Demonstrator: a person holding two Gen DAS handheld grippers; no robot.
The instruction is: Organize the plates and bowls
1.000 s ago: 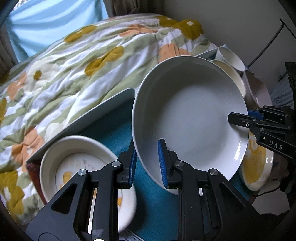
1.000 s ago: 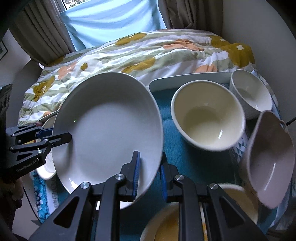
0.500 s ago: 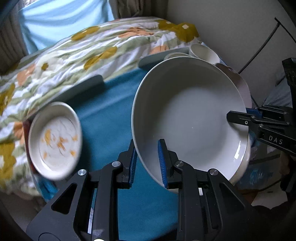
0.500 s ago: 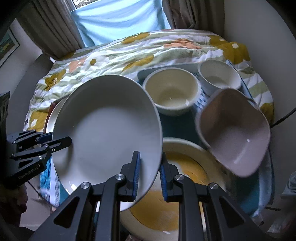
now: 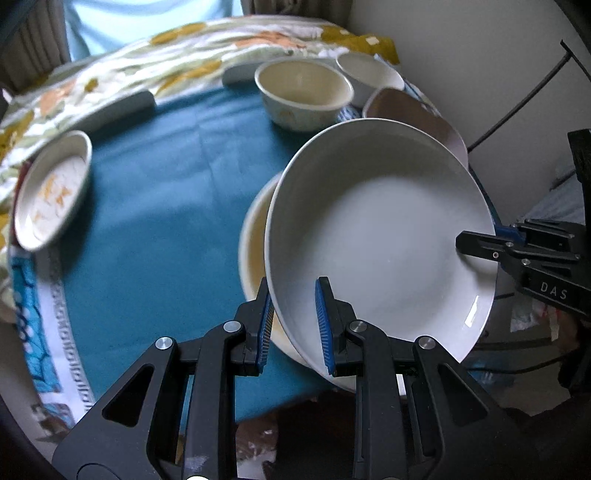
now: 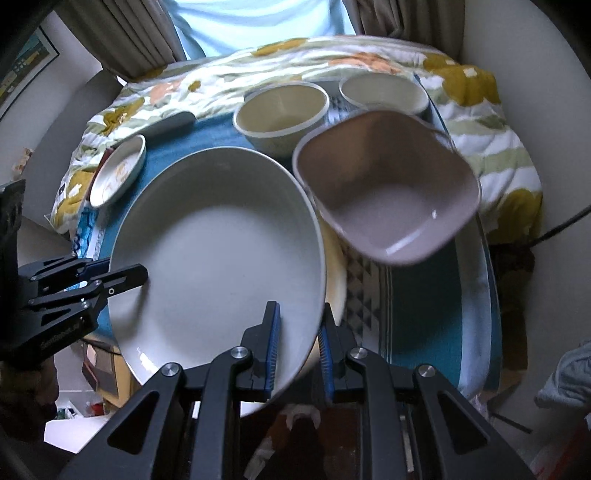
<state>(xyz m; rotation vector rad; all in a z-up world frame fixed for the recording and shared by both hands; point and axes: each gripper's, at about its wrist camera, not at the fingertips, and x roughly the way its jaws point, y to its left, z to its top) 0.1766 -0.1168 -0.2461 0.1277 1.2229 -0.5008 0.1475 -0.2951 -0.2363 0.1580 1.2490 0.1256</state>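
Reading "DAS" on right gripper clamping grey plate.

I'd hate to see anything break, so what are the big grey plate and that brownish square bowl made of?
The big grey plate, pinched at opposite rims by the left claw and right claw, looks like glazed ceramic: smooth, with bright glints near its rim. The brownish square bowl has a duller sheen; it could be plastic or matte stoneware.

I get soft daylight from the window at the top of both frames. Edges bend and darken into black corners. The small plate at left and the brown bowl smear with motion blur.
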